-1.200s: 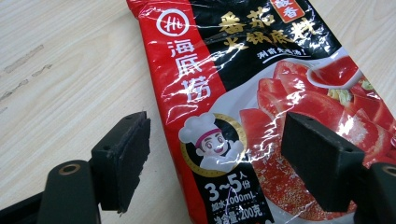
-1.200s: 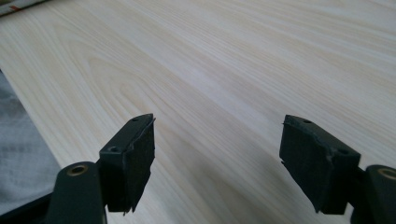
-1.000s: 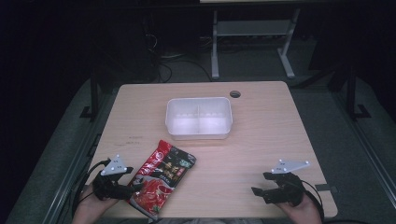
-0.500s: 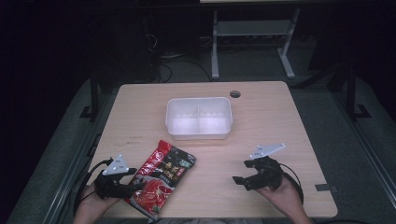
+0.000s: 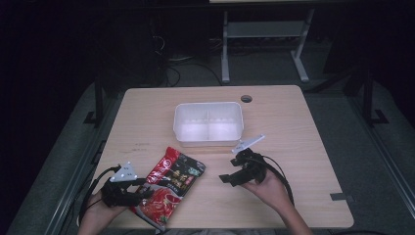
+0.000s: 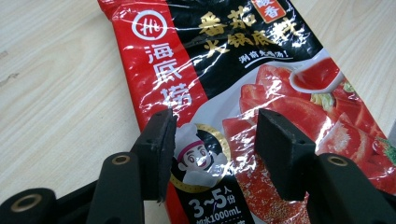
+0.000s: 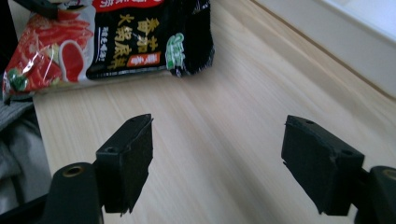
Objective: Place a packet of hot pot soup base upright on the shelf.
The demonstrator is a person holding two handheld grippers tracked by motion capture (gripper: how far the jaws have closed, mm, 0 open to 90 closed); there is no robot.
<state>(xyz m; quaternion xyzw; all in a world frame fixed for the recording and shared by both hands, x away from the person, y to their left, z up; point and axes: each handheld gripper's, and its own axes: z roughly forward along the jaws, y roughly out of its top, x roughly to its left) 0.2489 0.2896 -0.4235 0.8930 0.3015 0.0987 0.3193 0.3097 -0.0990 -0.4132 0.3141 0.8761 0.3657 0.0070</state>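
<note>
High view: glossy crinkled red packet (image 5: 170, 185) on woodgrain table (image 5: 303, 147).

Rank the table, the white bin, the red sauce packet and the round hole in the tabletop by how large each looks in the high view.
1. Table, by far the largest.
2. White bin.
3. Red sauce packet, slightly smaller than the bin; the left gripper covers part of it.
4. Round hole, the smallest.

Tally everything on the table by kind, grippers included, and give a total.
Red and black sauce packet: 1
White plastic bin: 1
Handheld grippers: 2, the left gripper and the right gripper
Total: 4
</note>
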